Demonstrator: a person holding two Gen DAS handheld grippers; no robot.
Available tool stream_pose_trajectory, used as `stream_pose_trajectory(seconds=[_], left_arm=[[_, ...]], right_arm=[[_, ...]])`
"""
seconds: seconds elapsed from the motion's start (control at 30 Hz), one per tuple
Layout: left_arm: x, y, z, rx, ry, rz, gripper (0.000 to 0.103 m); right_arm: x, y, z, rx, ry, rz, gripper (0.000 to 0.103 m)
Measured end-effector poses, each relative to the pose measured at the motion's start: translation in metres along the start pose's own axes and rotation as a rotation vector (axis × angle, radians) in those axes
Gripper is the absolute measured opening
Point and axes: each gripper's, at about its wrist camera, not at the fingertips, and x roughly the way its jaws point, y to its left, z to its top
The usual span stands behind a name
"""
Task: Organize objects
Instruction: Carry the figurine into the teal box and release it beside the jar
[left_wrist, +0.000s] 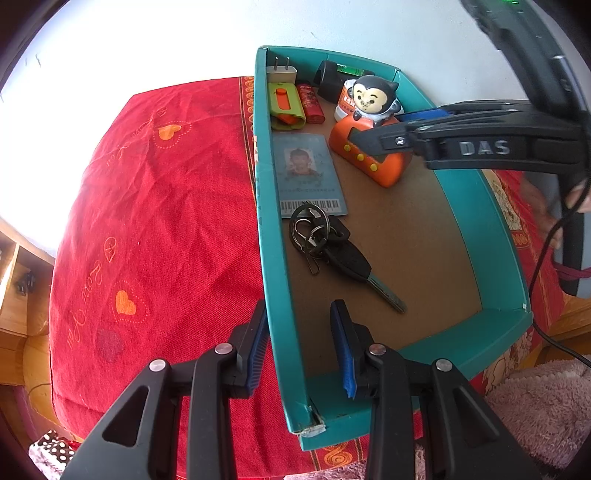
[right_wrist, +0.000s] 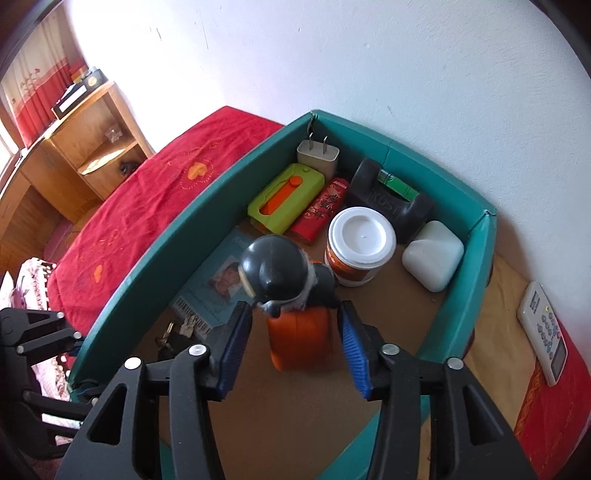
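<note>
A teal box (left_wrist: 480, 332) (right_wrist: 155, 254) on a red cloth holds a monkey toy on an orange base (left_wrist: 373, 99) (right_wrist: 299, 336), a key bunch (left_wrist: 332, 247), an ID card (left_wrist: 310, 173), a green-orange case (right_wrist: 284, 199), a red lighter (right_wrist: 321, 210), a white charger plug (right_wrist: 317, 155), a capped cup (right_wrist: 360, 247), a white case (right_wrist: 432, 258) and a black dumbbell (right_wrist: 391, 199). My right gripper (right_wrist: 295, 332) (left_wrist: 373, 136) is open, its fingers either side of the toy's base. My left gripper (left_wrist: 301, 350) is open, straddling the box's left wall near its front corner.
A white remote (right_wrist: 543, 332) lies on the cloth right of the box. A wooden shelf unit (right_wrist: 92, 147) stands at the far left. A white wall is directly behind the box. A pink fluffy cloth (left_wrist: 535, 406) lies at the lower right.
</note>
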Motion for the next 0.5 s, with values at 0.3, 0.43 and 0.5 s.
stream_pose_trajectory(seconds=[0.3, 0.43, 0.5], left_arm=[[-0.002, -0.003, 0.001, 0.006, 0.006, 0.001, 0.031], [-0.003, -0.006, 0.003, 0.002, 0.009, 0.007, 0.031], [-0.003, -0.008, 0.003, 0.0, 0.011, 0.011, 0.031]], right_arm=[[-0.051, -0.026, -0.022, 0.01, -0.053, 0.008, 0.055], [-0.073, -0.07, -0.036, 0.035, -0.063, -0.06, 0.06], [-0.078, -0.098, -0.042, 0.045, -0.046, -0.109, 0.065]])
